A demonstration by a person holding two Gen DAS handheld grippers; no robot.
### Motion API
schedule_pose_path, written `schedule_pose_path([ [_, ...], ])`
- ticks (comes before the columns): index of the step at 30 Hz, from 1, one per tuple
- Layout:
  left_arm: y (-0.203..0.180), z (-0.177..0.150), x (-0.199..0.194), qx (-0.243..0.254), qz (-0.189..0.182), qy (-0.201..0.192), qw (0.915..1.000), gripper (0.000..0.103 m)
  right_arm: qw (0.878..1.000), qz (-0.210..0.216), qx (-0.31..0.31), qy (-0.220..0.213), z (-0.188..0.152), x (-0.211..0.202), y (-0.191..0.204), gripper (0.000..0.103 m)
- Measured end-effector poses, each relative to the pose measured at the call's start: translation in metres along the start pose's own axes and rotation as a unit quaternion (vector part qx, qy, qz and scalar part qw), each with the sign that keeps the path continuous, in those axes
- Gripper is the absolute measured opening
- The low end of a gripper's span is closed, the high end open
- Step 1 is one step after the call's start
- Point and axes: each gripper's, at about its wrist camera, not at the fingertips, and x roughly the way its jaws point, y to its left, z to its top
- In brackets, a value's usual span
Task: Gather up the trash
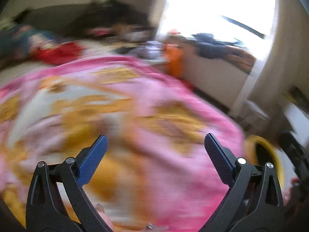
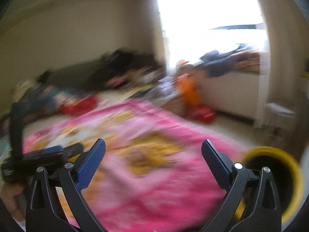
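Hovering over the pink blanket point(image 1: 135, 106), both grippers point(image 1: 155, 145) point(image 2: 153, 150) spread wide and empty, yellow bin point(image 2: 289, 166) just right of it; no trash discernible through blur, probably light, crushable, best pinched mid-body.

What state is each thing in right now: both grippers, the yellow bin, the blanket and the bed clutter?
Left gripper: open, empty, above the blanket.
Right gripper: open, empty, above the blanket.
Pink and yellow blanket: spread over the bed, rumpled.
Yellow bin: mouth open, beside the bed at right; contents too dark to tell.
Clutter at the far end of the bed: piled, too blurred to identify.
Orange bag: upright near the window wall.
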Motion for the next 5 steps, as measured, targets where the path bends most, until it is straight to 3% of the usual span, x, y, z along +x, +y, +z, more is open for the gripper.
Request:
schedule_pose_path([
  [2, 0.072, 0.001, 0.009, -0.032, 0.100, 0.012, 0.9944, 0.092, 0.995, 0.084, -0.022, 0.050, 0.002, 0.043, 0.059, 0.097],
  [5, 0.160, -0.007, 0.027, -0.079, 0.203, 0.044, 0.9750, 0.092, 0.980, 0.145, -0.057, 0.125, -0.013, 0.103, 0.139, 0.097],
])
